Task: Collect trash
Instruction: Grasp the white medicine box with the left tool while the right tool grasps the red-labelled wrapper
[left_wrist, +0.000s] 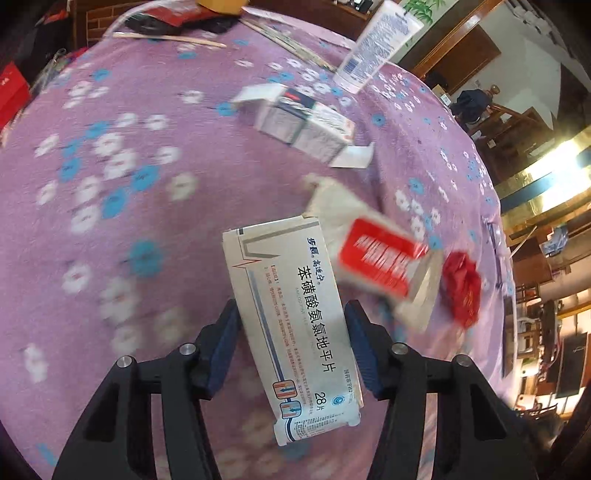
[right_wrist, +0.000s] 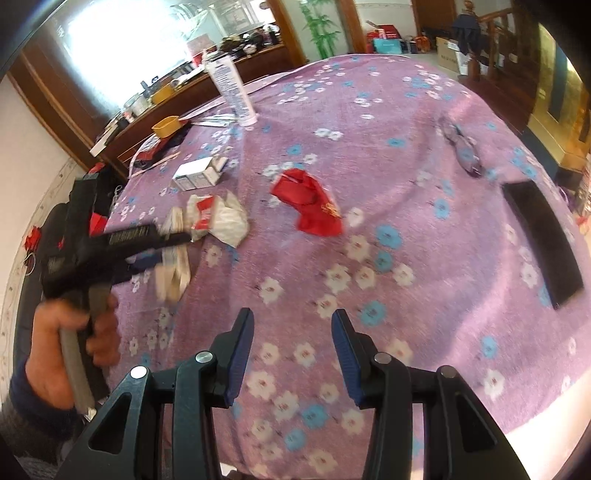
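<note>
My left gripper (left_wrist: 291, 306) is shut on a white medicine box (left_wrist: 295, 325) with blue print, held by its long sides above the purple floral tablecloth (left_wrist: 110, 221). Just right of it lie a crumpled red-and-white packet (left_wrist: 380, 254) and a crumpled red wrapper (left_wrist: 463, 288). In the right wrist view a hand holds the left gripper (right_wrist: 162, 240) at the left, with the medicine box (right_wrist: 173, 273) hanging blurred below it. The packet (right_wrist: 218, 218) and red wrapper (right_wrist: 310, 206) lie beyond. My right gripper (right_wrist: 291, 325) stands open over bare cloth, with nothing between its fingers.
An opened white carton (left_wrist: 306, 125) lies further back, and a white tube (left_wrist: 376, 48) stands upright near the far edge. Wooden sticks (left_wrist: 170, 37) lie at the back. A yellow cup (right_wrist: 168, 125), a black flat rectangle (right_wrist: 543, 240) and a small dark object (right_wrist: 461, 147) also rest on the cloth.
</note>
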